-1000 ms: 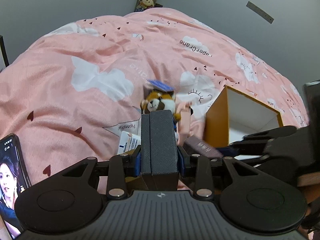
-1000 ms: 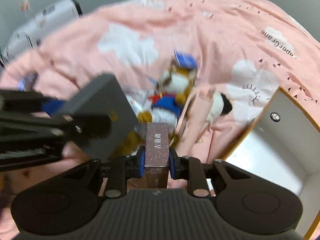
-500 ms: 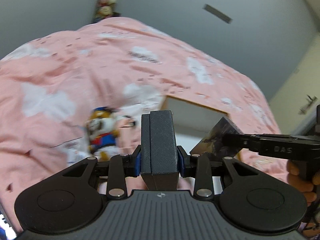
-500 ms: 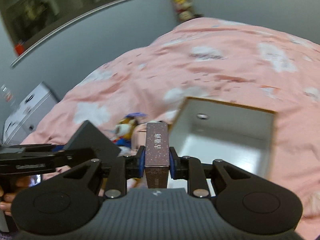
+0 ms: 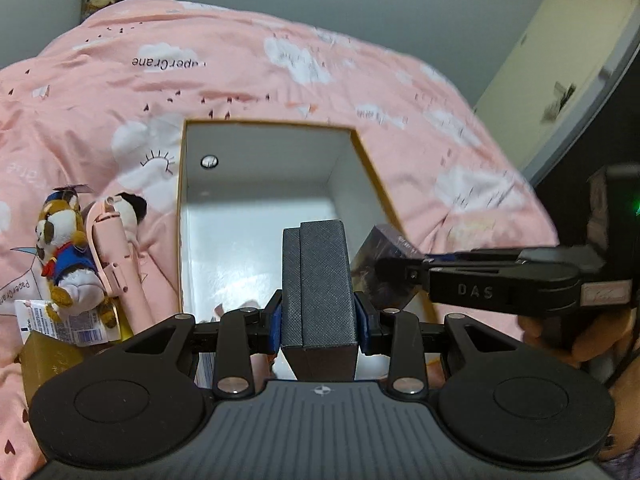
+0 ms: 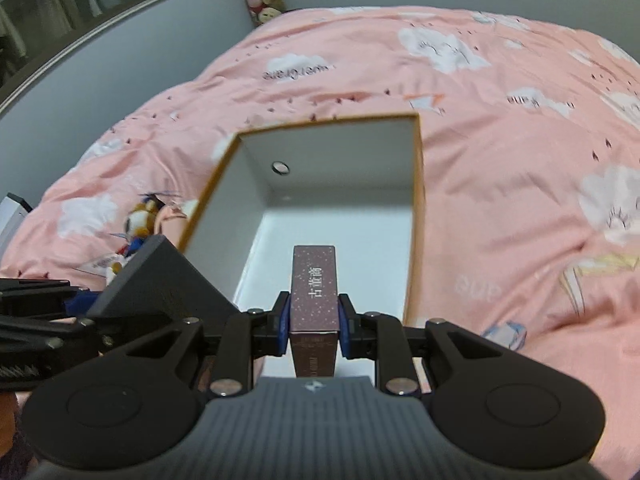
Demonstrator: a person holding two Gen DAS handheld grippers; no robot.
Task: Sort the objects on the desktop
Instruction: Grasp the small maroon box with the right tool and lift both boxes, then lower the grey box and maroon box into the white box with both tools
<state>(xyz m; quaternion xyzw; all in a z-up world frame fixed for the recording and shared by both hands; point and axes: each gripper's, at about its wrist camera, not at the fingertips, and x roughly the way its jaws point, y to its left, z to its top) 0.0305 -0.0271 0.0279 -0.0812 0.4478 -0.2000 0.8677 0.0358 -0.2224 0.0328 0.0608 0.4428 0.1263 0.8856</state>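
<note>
The dark grey textured rectangular box [image 5: 320, 284] sits clamped in the left claw [image 5: 319, 316], held above the near end of the open white-lined cardboard box with an orange rim [image 5: 256, 216]. The slim purple speckled carton with white lettering [image 6: 314, 292] is clamped in the right claw [image 6: 313, 328], also over the near part of that open box [image 6: 340, 184], whose inside shows a small round metal fitting on the far wall. The open box rests on a bed under a pink quilt with white clouds [image 5: 280, 64]. Just left of it lie a plush fox in a blue jacket [image 5: 66, 248], a pale pink folding device [image 5: 112, 256] and a small white printed packet [image 5: 60, 316].
</note>
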